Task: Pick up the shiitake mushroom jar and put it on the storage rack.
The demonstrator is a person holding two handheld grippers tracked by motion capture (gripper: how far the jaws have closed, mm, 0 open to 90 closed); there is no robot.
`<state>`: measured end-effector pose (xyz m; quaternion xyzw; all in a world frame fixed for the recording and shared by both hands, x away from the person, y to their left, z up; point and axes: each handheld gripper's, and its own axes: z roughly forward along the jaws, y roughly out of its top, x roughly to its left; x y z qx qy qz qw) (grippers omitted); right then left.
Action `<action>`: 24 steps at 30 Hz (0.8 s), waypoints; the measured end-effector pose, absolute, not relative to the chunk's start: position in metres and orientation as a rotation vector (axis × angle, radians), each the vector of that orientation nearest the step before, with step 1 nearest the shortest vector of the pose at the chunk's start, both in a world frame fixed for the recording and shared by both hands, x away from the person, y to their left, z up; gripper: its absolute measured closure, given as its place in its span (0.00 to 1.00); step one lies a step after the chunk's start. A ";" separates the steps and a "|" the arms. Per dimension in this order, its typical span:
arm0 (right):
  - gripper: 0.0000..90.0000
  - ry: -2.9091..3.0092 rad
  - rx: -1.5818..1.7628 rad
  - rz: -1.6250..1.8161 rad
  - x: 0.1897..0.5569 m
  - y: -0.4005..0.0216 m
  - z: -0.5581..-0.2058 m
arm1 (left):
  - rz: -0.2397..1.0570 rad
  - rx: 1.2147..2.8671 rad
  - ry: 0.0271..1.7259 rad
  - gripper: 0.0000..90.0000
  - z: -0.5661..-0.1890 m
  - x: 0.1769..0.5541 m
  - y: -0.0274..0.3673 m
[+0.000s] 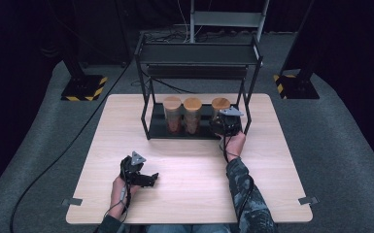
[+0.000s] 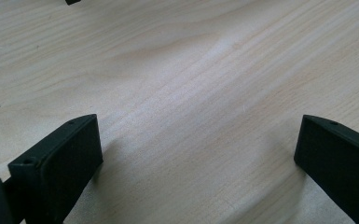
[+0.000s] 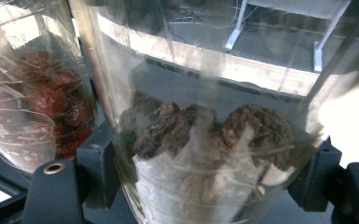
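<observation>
So the wooden table (image 1: pixel 189 160) had a black two-tier rack (image 1: pixel 197 92) sitting at its 12 o'clock edge, with three clear jars with wooden lids lined up on the bottom shelf. The right gripper (image 1: pixel 226 124) was up at the rightmost jar (image 1: pixel 220 108), roughly 1 o'clock from the table's middle. In the right gripper view that jar (image 3: pixel 205 140) sat squarely between the two black jaws, one at 9 o'clock and one at 3 o'clock of the glass, both pressed right against its sides, so it was clamped on it. Inside were dark, lumpy brown pieces over some paler stuff. Just beside it, at 9 o'clock, was the middle jar (image 3: pixel 32 93) with reddish dried fruit.

The left gripper (image 1: pixel 143 178) rested low at about 7 o'clock on the table, well apart from the rack. In the left gripper view its jaws were spread wide with just bare wood grain (image 2: pixel 191 93) between them.
</observation>
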<state>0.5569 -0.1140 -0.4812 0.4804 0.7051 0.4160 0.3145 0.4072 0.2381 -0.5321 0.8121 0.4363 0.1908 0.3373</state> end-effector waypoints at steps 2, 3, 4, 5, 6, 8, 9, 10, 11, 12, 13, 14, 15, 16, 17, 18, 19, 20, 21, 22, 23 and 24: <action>0.28 1.861 1.262 1.095 0.557 -0.113 -0.482 | 0.497 2.116 1.137 0.00 -0.532 0.407 0.238; 0.28 1.860 1.265 1.094 0.558 -0.113 -0.482 | 0.497 2.116 1.137 0.00 -0.532 0.407 0.238; 0.28 1.860 1.266 1.095 0.558 -0.112 -0.482 | 0.497 2.116 1.137 0.00 -0.532 0.407 0.238; 0.28 1.860 1.265 1.095 0.559 -0.112 -0.483 | 0.497 2.116 1.137 0.00 -0.532 0.407 0.238; 0.28 1.860 1.267 1.094 0.559 -0.111 -0.483 | 0.497 2.116 1.137 0.00 -0.532 0.407 0.238; 0.28 1.865 1.266 1.093 0.560 -0.110 -0.483 | 0.497 2.117 1.137 0.00 -0.532 0.407 0.238; 0.28 1.867 1.265 1.093 0.560 -0.109 -0.484 | 0.497 2.116 1.137 0.00 -0.532 0.407 0.238; 0.28 1.869 1.264 1.093 0.560 -0.109 -0.484 | 0.497 2.116 1.137 0.00 -0.532 0.407 0.238; 0.28 1.871 1.264 1.092 0.561 -0.108 -0.484 | 0.497 2.116 1.137 0.00 -0.532 0.407 0.238; 0.28 1.871 1.261 1.091 0.561 -0.107 -0.484 | 0.497 2.116 1.137 0.00 -0.532 0.407 0.238; 0.28 1.872 1.261 1.093 0.562 -0.107 -0.484 | 0.497 2.116 1.137 0.00 -0.532 0.407 0.238; 0.28 1.873 1.259 1.093 0.562 -0.107 -0.484 | 0.497 2.116 1.137 0.00 -0.532 0.407 0.238; 0.28 1.873 1.263 1.091 0.563 -0.106 -0.485 | 0.497 2.117 1.137 0.00 -0.532 0.407 0.238; 0.28 1.874 1.261 1.092 0.564 -0.105 -0.485 | 0.497 2.116 1.137 0.00 -0.532 0.407 0.238; 0.28 1.877 1.262 1.090 0.564 -0.105 -0.485 | 0.497 2.116 1.137 0.00 -0.532 0.407 0.238; 0.28 1.878 1.261 1.089 0.564 -0.104 -0.485 | 0.497 2.116 1.137 0.00 -0.532 0.407 0.238; 0.28 1.880 1.260 1.087 0.565 -0.103 -0.486 | 0.497 2.116 1.137 0.00 -0.532 0.407 0.238; 0.28 1.881 1.260 1.086 0.565 -0.103 -0.486 | 0.497 2.116 1.137 0.00 -0.532 0.407 0.238; 0.28 1.881 1.261 1.088 0.565 -0.102 -0.486 | 0.497 2.116 1.137 0.00 -0.532 0.407 0.238; 0.28 1.880 1.263 1.090 0.566 -0.102 -0.487 | 0.497 2.116 1.137 0.00 -0.532 0.407 0.238; 0.28 1.880 1.264 1.092 0.566 -0.102 -0.487 | 0.497 2.116 1.137 0.00 -0.532 0.407 0.238; 0.28 1.880 1.265 1.094 0.566 -0.101 -0.487 | 0.497 2.116 1.137 0.00 -0.532 0.407 0.238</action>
